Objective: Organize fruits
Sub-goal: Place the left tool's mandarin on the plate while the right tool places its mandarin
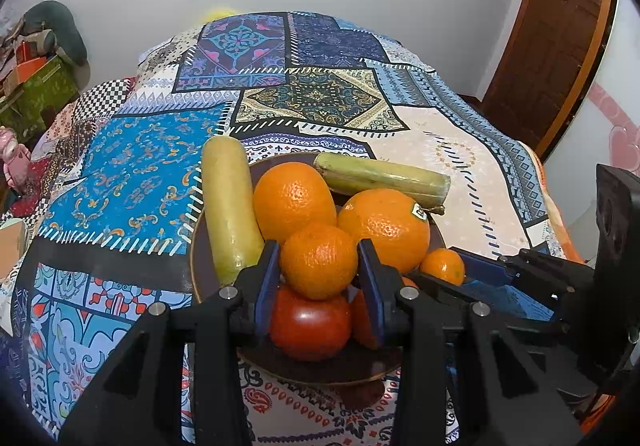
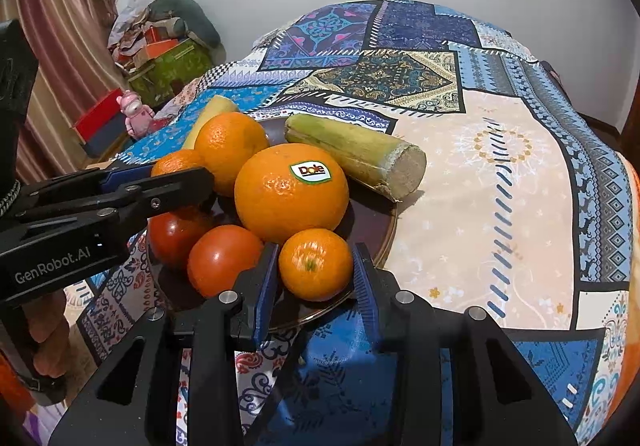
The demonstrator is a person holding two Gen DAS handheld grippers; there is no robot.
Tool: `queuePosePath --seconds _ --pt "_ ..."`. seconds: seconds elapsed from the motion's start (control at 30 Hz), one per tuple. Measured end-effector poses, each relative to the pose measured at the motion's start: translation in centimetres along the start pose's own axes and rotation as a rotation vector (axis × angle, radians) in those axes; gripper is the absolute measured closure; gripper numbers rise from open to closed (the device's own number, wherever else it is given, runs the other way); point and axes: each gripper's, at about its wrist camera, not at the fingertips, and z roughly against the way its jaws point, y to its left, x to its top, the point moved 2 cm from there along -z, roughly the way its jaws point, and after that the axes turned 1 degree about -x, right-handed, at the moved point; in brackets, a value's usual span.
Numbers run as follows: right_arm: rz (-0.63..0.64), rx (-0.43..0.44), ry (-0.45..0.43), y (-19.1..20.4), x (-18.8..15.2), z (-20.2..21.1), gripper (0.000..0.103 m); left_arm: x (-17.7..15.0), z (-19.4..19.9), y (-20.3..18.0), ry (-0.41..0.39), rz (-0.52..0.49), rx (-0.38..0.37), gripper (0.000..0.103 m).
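Observation:
A dark brown plate (image 1: 200, 270) (image 2: 372, 230) on the patchwork cloth holds a pile of fruit. My left gripper (image 1: 319, 266) is shut on a mandarin (image 1: 319, 260) on top of the pile, above a tomato (image 1: 308, 326). My right gripper (image 2: 314, 270) is shut on a small mandarin (image 2: 315, 264) at the plate's near edge. Also on the plate: a stickered orange (image 2: 290, 191) (image 1: 384, 230), another orange (image 1: 294, 195) (image 2: 228, 149), two tomatoes (image 2: 222, 258), two pale green cane pieces (image 1: 226, 205) (image 2: 356, 153).
The patchwork tablecloth (image 1: 132, 181) (image 2: 480, 205) covers a round table. The left gripper's body (image 2: 100, 205) reaches in from the left. Boxes and clutter (image 2: 160, 57) stand by the far wall. A wooden door (image 1: 560, 25) is at the right.

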Motion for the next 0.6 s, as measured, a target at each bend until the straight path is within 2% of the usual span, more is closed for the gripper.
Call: queuePosePath --seconds 0.2,0.33,0.6 --pt "0.004 -0.009 -0.015 0.0 0.1 0.5 0.067 -0.3 0.1 0.0 0.011 0.000 -0.011 0.062" --pt "-0.001 -0.017 -0.033 -0.2 0.2 1.1 0.055 -0.4 1.0 -0.1 -0.005 0.003 -0.006 0.054" --pt "0.002 -0.032 -0.072 -0.3 0.5 3.4 0.055 -0.4 4.0 0.0 -0.047 0.001 -0.004 0.053"
